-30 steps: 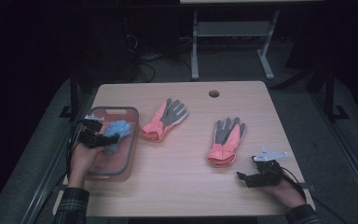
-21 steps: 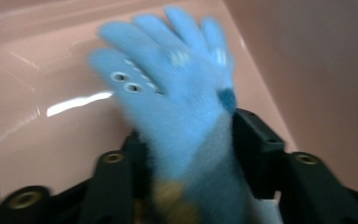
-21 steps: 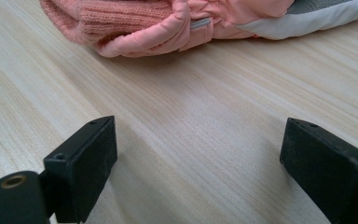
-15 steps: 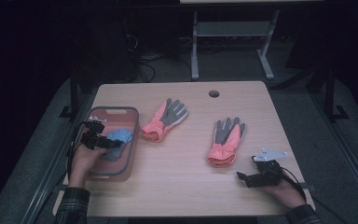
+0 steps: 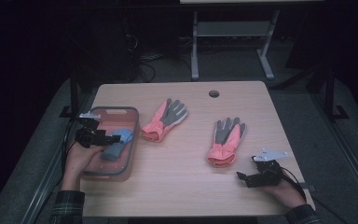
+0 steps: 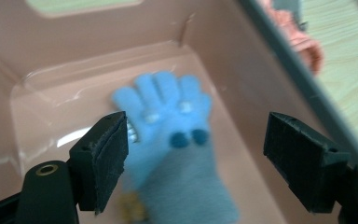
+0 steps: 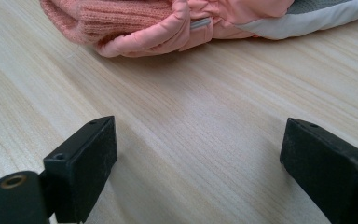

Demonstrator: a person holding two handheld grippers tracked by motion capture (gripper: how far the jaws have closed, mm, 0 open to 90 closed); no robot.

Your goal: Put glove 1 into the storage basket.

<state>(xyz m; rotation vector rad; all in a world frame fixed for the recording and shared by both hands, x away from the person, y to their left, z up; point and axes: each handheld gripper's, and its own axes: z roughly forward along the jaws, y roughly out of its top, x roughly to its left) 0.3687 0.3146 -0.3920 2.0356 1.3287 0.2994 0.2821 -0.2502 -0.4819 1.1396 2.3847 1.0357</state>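
The blue glove (image 6: 168,140) lies flat in the pink bin (image 5: 121,168) at abt 9 o'clock on the table (image 5: 186,191), fingers pointing to the bin's far end, cuff toward the person. The left tool (image 5: 114,138) hangs just above it w/ jaws wide; they've just been opening, and in the left gripper view the pads stand either side of the glove w/o pressing on it, so it's let go, not gripped. Judging by that, the glove was dropped here on purpose: the bin looks like the collection spot, and the wide jaws let the fabric fall clear so nothing snags when the hand pulls off. Two pink-and-grey gloves wait on the bare wood: one (image 5: 164,119) near 11 o'clock just beside the bin's right rim, the other (image 5: 226,140) near the table's centre-right, cuff toward the person. The right tool (image 5: 240,175) rests low at abt 5 o'clock, jaws apart w/ nothing between them, aimed at the knit cuff of the nearer pink glove (image 7: 168,23) – prob. parked there so it's ready to pick that one by the thick cuff end, the easiest part to pinch. Left hand (image 5: 77,161) sits over the bin's near-left side, which keeps the drop inside the walls.
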